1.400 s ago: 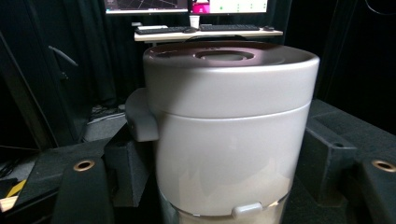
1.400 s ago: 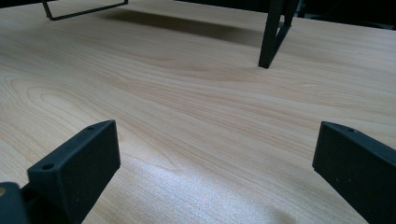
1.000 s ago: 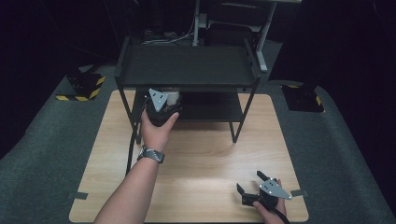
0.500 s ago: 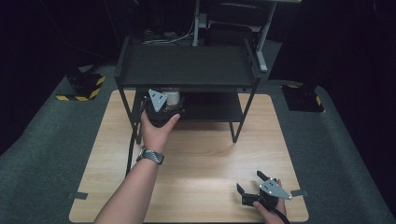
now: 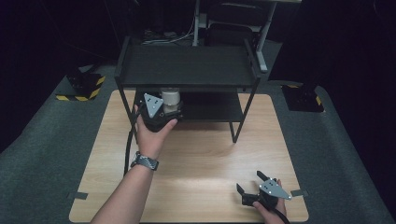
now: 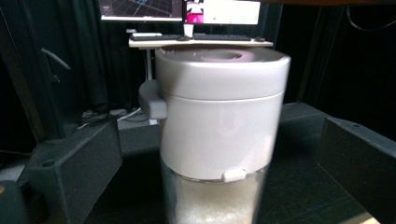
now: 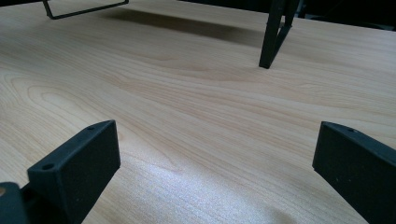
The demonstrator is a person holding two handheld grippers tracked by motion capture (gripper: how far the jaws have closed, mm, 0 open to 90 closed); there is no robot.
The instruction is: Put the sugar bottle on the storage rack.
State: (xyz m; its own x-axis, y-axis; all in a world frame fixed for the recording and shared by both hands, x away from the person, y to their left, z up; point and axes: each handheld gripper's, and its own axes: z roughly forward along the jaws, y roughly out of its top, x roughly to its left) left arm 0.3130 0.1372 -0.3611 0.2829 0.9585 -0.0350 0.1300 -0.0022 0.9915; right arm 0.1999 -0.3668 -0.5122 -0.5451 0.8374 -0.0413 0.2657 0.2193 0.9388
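Black jaws of the left hand-held gripper (image 6: 215, 154) are standing wide apart on either side of a white-lidded container (image 6: 217, 126), with clear gaps between each jaw and its wall, so the grip is released rather than clamped. The container is standing upright on the lower shelf (image 5: 215, 106) of a black metal rack (image 5: 187, 65), and its clear lower part is showing a pale granular filling. In the high view the left hand-held gripper (image 5: 161, 109) is reaching in under the rack's top tier, with the container (image 5: 170, 96) just ahead of it at the shelf's left end.

Farther out, the right hand-held gripper (image 5: 254, 189) is resting low near the front right corner of the wooden desk (image 5: 205, 154), its jaws spread open over bare wood, nothing between them.

Judging by this, the work with the container is at a hinge point: it is sitting on the shelf, framed by open jaws. Whether it is about to be gripped or is being let go, the pictures are not telling; either a closing squeeze or a straight withdrawal is what remains.
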